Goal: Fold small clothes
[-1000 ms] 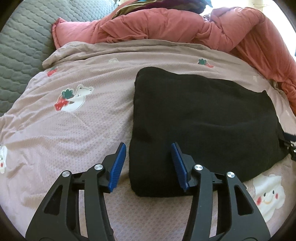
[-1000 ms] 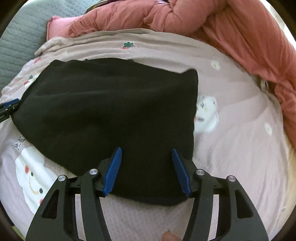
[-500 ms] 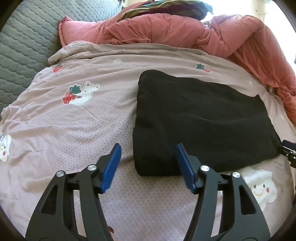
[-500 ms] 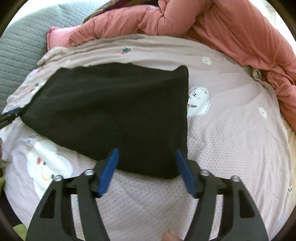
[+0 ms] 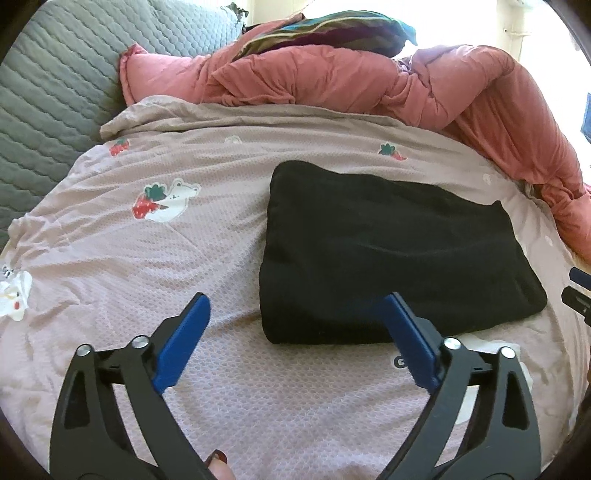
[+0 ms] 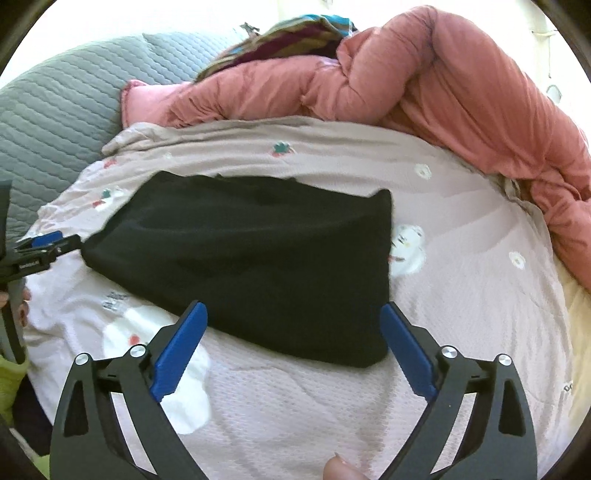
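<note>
My left hand-held gripper [image 5: 297, 334] sits at the bottom of its frame with its jaws opening wide. The near left corner of the folded black garment [image 5: 388, 254] shows in the gap between the blue pads [image 5: 183, 349], yet neither pad presses on it, so I have hold of nothing there. My right hand-held gripper [image 6: 293, 341] is the same: jaws spreading, the garment's [image 6: 258, 258] near right corner framed between them but untouched, as far as the fisheye lets me judge.

The garment lies flat as a neat dark rectangle on the bed's pinkish cover [image 5: 147, 258], which is printed with small bears and strawberries. In the left wrist view it fills the centre and right of the frame; in the right wrist view it runs from centre towards the left, where my left hand-held gripper shows at the left edge just beside the cloth's tip. The right one shows at the right edge of the left wrist view.

Across the top of both frames a rumpled salmon-red duvet [image 5: 369, 81] is heaped, with a striped cloth [image 5: 332, 33] lying on it. A grey quilted headboard [image 5: 48, 92] fills the upper left. A fingertip [image 6: 341, 469] of mine peeks in at the bottom edge of the right wrist view.
</note>
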`<action>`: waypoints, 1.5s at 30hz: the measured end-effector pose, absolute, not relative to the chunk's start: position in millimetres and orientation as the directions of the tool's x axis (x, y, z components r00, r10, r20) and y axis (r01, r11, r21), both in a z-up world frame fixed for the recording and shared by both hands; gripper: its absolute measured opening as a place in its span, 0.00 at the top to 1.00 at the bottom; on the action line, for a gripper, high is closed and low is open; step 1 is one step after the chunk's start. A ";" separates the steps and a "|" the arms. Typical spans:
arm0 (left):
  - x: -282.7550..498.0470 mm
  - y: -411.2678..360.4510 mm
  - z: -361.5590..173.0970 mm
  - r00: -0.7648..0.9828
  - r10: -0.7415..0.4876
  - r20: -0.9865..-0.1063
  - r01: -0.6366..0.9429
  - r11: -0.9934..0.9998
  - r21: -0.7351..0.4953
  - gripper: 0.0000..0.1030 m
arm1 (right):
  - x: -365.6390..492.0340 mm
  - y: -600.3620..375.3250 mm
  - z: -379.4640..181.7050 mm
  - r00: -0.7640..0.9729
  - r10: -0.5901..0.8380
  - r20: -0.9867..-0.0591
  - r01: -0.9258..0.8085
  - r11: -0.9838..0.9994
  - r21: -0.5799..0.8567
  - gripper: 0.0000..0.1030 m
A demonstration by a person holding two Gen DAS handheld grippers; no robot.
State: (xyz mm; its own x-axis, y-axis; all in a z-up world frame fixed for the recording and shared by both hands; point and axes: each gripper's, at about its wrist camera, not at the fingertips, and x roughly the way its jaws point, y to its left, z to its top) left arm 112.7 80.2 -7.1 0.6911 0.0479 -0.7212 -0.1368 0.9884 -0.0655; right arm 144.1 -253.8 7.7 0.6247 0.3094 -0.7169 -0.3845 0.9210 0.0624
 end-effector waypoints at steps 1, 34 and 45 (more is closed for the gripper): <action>112.1 81.1 -5.4 0.694 0.052 -0.718 -0.140 0.988 -0.064 0.09 | 143.4 -249.5 9.2 0.623 0.318 -0.715 -0.394 0.917 0.064 0.07; 116.6 144.6 -14.0 0.683 0.148 -0.715 -0.273 0.960 -0.063 0.09 | 133.1 -60.0 -17.3 0.509 0.419 -0.752 -0.692 0.719 -0.068 0.05; 135.5 161.5 -25.5 0.650 0.163 -0.742 -0.305 0.951 -0.058 0.09 | 146.9 -15.4 -55.7 0.538 0.313 -0.783 -0.705 0.676 -0.214 0.05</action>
State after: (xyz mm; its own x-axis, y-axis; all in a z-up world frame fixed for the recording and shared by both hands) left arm 135.5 161.5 -25.5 0.6501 0.1627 -0.7423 -0.3046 0.9507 -0.0583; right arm 146.9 -15.4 -55.7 0.5378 0.3126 -0.7830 -0.7048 0.6764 -0.2141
